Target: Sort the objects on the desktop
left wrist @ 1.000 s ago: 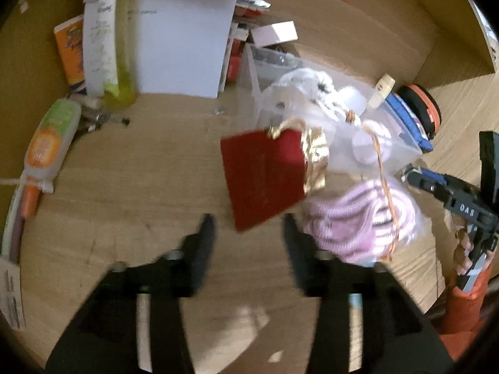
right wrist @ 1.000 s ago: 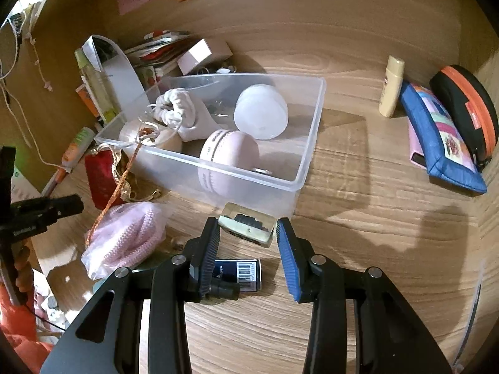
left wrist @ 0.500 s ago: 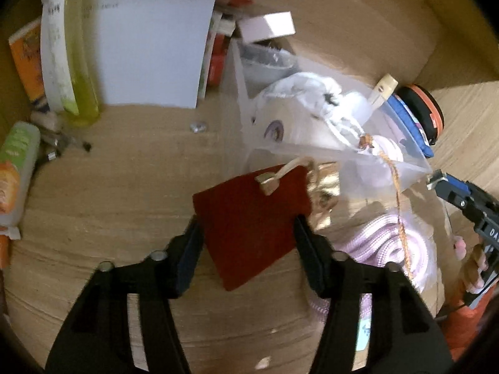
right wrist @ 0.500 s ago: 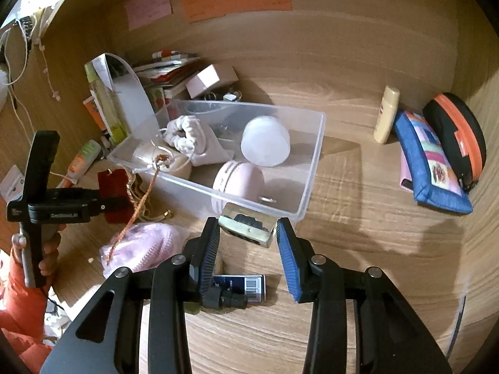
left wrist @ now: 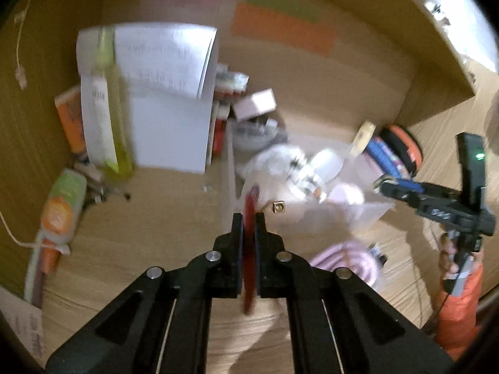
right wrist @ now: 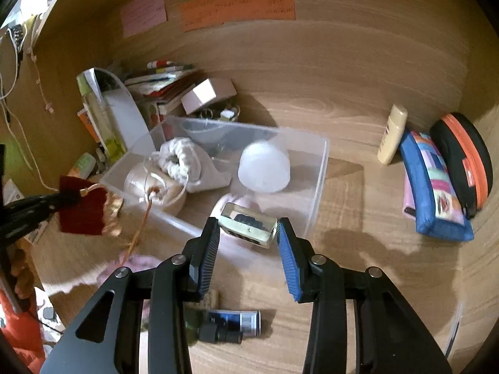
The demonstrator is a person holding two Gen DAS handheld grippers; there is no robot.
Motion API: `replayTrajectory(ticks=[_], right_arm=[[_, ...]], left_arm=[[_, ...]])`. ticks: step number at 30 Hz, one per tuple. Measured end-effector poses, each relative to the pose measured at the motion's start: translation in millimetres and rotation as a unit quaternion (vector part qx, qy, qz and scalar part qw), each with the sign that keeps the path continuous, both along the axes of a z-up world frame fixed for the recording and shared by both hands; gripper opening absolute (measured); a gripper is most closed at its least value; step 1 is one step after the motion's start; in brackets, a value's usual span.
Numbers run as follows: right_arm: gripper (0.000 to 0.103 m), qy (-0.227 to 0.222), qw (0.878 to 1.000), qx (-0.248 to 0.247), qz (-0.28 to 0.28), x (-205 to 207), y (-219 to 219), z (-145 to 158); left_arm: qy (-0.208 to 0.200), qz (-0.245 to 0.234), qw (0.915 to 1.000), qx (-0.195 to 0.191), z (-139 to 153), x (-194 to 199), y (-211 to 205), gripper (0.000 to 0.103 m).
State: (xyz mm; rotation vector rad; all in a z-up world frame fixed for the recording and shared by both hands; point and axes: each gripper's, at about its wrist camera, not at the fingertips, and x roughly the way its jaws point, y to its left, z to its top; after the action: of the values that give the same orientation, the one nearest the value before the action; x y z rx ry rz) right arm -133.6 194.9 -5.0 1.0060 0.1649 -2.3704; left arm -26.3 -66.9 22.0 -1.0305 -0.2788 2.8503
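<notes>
My left gripper (left wrist: pixel 248 218) is shut on a dark red pouch (left wrist: pixel 249 265), seen edge-on between the jaws and lifted off the desk. In the right wrist view the red pouch (right wrist: pixel 81 210) with gold trim hangs beside the left end of the clear plastic bin (right wrist: pixel 318 168). My right gripper (right wrist: pixel 248 230) is shut on a small clear block with a dark inset (right wrist: pixel 248 226), held above the bin's near wall. The bin holds a white drawstring bag (right wrist: pixel 187 163), a white round case (right wrist: pixel 263 166) and a pink round case (right wrist: pixel 226 205).
A pink knitted bundle (left wrist: pixel 349 260) and a black-blue tube (right wrist: pixel 230 328) lie on the desk before the bin. A white paper stand (left wrist: pixel 170 93), a yellow bottle (left wrist: pixel 109 109) and books stand at back left. A blue pencil case (right wrist: pixel 433 187), an orange-black case (right wrist: pixel 464 159) and a cream tube (right wrist: pixel 391 134) lie right.
My left gripper closed on the red pouch and lifted it off the desk, turning it edge-on. My right gripper rose with the clear block toward the bin.
</notes>
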Motion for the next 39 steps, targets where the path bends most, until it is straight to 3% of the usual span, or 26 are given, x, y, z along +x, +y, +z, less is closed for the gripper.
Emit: replayTrajectory(ticks=[6,9,10,12,14,19,22,27,39], right_arm=[[0.035,0.012,1.0,-0.007,0.003,-12.9,-5.6,10.1],[0.035,0.009,1.0,-0.012,0.011,-16.1,-8.7,10.7],[0.035,0.009,1.0,-0.012,0.013,-16.6,-9.6,10.1],[0.035,0.009,1.0,-0.007,0.016,-18.0,-12.6,8.5],[0.035,0.008,1.0,0.0,0.018,-21.9,-15.4,6.5],[0.035,-0.005,1.0,0.008,0.014,-34.6,-17.3,0.3],[0.035,-0.015,1.0,0.016,0.013,-42.0,-19.9,-5.9],[0.035,-0.033,0.999,0.027,0.006,-53.4,-22.6,-15.1],[0.035,-0.051,0.996,0.077,-0.004,-73.0,-32.8,-33.2]], left_arm=[[0.036,-0.005,0.9989,-0.029,31.4,-8.2,12.7,0.004],[0.034,-0.015,0.9987,-0.036,33.8,-10.0,14.9,0.005],[0.028,-0.014,0.9987,-0.04,31.0,-8.7,13.4,0.011],[0.014,-0.01,0.9985,-0.052,22.2,-7.0,11.5,0.032],[-0.004,0.006,0.998,-0.064,7.8,-6.4,4.9,0.066],[-0.069,-0.002,0.9958,-0.06,-31.6,-16.6,-13.7,0.084],[-0.121,-0.017,0.9909,-0.056,-58.2,-33.4,-19.3,0.084],[-0.166,-0.009,0.9838,-0.067,-90.8,-55.0,-23.3,0.084],[-0.153,-0.037,0.9809,-0.115,-100.6,-56.3,1.7,0.088]])
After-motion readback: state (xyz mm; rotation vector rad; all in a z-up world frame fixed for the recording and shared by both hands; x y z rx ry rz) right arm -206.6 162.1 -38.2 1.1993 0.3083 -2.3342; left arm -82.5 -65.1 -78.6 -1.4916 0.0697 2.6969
